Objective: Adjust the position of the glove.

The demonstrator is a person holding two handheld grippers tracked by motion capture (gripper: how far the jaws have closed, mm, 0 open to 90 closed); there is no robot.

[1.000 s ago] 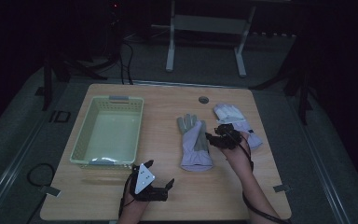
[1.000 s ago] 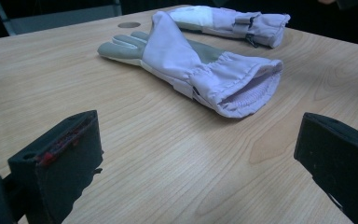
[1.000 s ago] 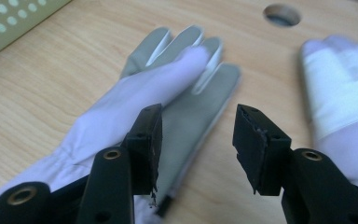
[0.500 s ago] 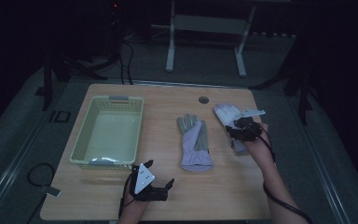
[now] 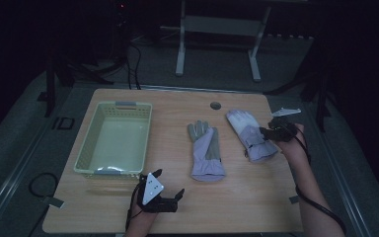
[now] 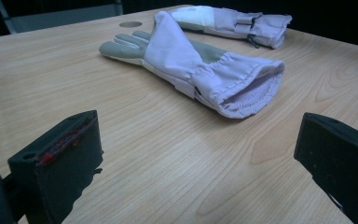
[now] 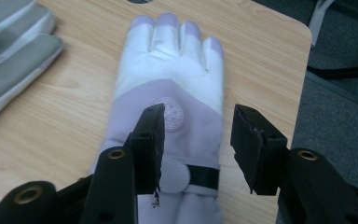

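Two lavender work gloves lie flat on the wooden table. One with a grey palm is in the middle, its cuff toward me. The other, white-fingered glove lies to its right. My right gripper hovers over that glove's cuff end near the table's right edge. Its jaws have just been opening, straddle the glove's back from above without pressing it, and hold nothing. My left gripper rests near the front edge, open wide, facing the middle glove's cuff.
A pale green plastic basket stands on the left half of the table. A round cable hole sits at the back middle. The table's right edge runs just beyond my right hand, with dark floor past it. A metal stand is behind the table.
My right hand has moved to the right, from beside the middle glove to over the right-hand glove. The left gripper, both gloves and the basket have stayed put.
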